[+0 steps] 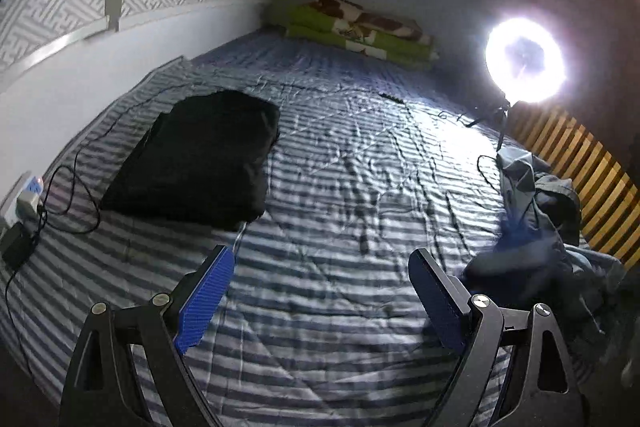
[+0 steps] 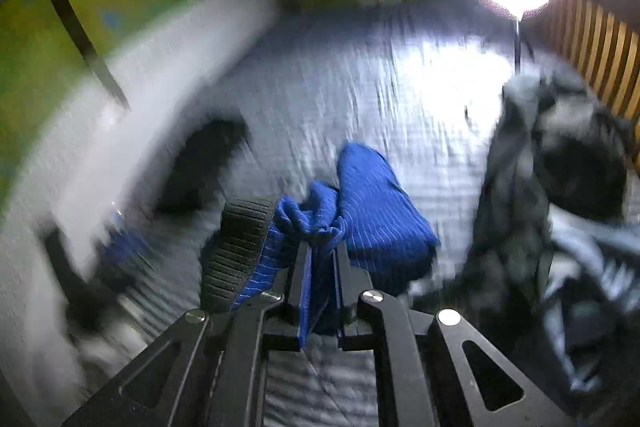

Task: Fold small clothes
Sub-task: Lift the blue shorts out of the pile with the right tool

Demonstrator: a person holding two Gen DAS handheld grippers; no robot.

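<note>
- Far left on my left wrist view, I see a white power strip with thin black cables trailing across the grey-and-white striped bed cover.
- Just right of that lies a black folded garment, flat on the cover near the white wall.
- My left gripper hovers above bare cover, its blue ribbed pads spread wide with nothing between them.
- My right gripper has its jaws pinched narrow on a blue pinstriped small garment with a black ribbed waistband; the cloth bunches at the fingertips, held above the cover. That view is heavily blurred.
- To the right sits a rumpled pile of grey-blue clothes, near the bed's right edge.
- Behind the pile a bright ring light stands on a thin stand, beside wooden slats.
- At the far end lies a green-and-brown folded blanket.
</note>
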